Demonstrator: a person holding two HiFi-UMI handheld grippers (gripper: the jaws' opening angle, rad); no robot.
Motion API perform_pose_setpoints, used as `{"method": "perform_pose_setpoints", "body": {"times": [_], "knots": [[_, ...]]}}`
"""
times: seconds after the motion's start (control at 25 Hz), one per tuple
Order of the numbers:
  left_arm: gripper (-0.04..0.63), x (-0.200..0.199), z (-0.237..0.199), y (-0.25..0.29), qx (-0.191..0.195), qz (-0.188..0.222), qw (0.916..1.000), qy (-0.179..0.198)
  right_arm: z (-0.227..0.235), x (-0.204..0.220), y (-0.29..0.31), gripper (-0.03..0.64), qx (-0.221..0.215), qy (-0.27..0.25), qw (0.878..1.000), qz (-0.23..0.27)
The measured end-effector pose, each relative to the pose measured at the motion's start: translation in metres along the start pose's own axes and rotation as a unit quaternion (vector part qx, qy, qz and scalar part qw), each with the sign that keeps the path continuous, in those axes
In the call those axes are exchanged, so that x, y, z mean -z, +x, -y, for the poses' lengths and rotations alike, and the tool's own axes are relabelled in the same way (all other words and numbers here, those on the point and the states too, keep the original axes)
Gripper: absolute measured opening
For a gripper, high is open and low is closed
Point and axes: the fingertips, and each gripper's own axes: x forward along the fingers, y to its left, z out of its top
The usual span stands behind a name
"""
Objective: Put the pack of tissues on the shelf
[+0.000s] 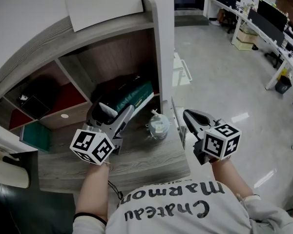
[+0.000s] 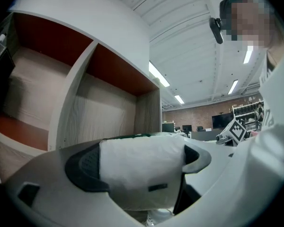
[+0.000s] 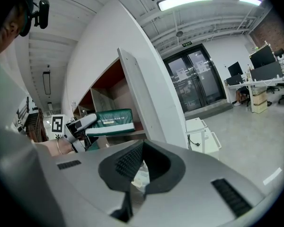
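Observation:
The pack of tissues [image 1: 136, 99] is green with a white side. My left gripper [image 1: 118, 112] is shut on it and holds it at the mouth of the lower right compartment of the wooden shelf [image 1: 107, 52]. In the left gripper view the pack's white side [image 2: 142, 171] fills the gap between the jaws of the left gripper [image 2: 142, 160]. The right gripper view shows the pack [image 3: 114, 121] level in front of the shelf [image 3: 132, 79]. My right gripper [image 1: 189, 116] hangs to the right of the shelf's side wall, shut and holding nothing [image 3: 141, 162].
A clear plastic jar [image 1: 158, 126] stands on the grey wooden top [image 1: 146, 162] between the two grippers. A dark bag [image 1: 118, 84] lies deep in the right compartment. A teal box [image 1: 36, 136] sits at the left. A white trolley [image 1: 181, 72] and office desks [image 1: 268, 28] stand on the floor to the right.

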Motion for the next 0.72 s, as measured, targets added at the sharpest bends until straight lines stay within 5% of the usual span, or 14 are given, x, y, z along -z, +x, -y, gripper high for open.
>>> {"method": "perform_pose_setpoints", "body": {"times": [0.72], "knots": [[0.439, 0.009, -0.006, 0.017, -0.023, -0.076, 0.9933, 0.084, -0.003, 0.003, 0.01, 0.011, -0.007, -0.003, 1.0, -0.007]]}}
